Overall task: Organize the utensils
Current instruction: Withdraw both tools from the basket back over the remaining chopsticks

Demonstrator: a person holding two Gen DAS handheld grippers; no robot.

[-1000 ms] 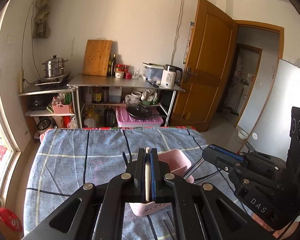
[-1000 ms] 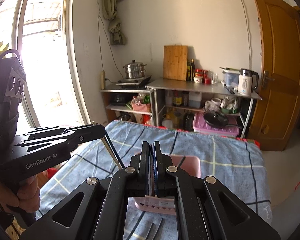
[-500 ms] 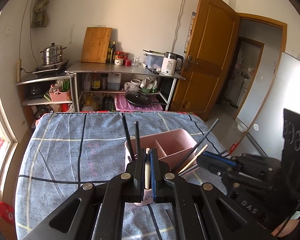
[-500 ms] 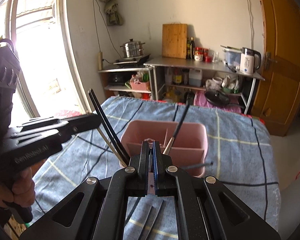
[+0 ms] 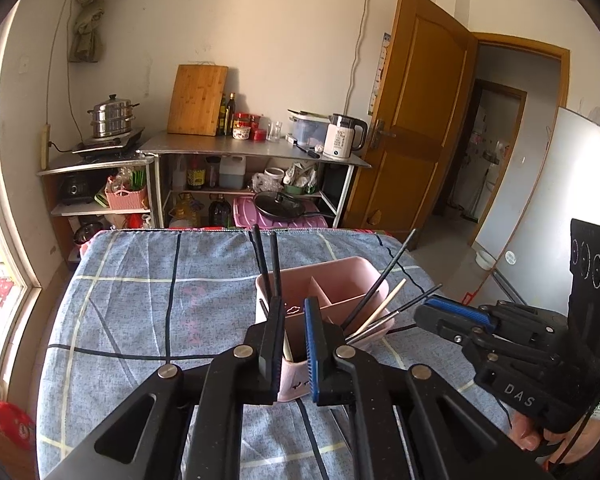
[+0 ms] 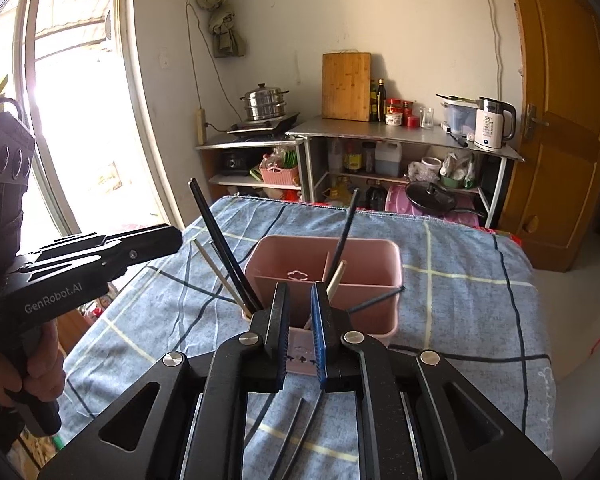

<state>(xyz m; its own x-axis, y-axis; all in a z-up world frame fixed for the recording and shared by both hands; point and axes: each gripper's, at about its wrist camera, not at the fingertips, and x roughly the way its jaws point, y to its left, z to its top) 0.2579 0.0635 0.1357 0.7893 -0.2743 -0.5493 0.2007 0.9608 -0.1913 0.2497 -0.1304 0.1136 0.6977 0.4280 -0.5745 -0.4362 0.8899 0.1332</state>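
Several dark and pale chopsticks (image 6: pixel 224 248) lean in pink holder (image 6: pixel 380 256).

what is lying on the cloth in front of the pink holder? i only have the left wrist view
Observer: In the right wrist view, at least two dark sticks lie flat on the cloth, on the near side of the pink holder, under the right gripper.
Operator: what's between the right gripper's fingers
Observer: Its jaws are opening. A pale chopstick runs down between them into the holder, and the pads do not press on it.
Operator: how is the left gripper held from that side
Observer: A hand wraps its handle at the left edge, and the left gripper points toward the dark chopsticks leaning out of the holder.
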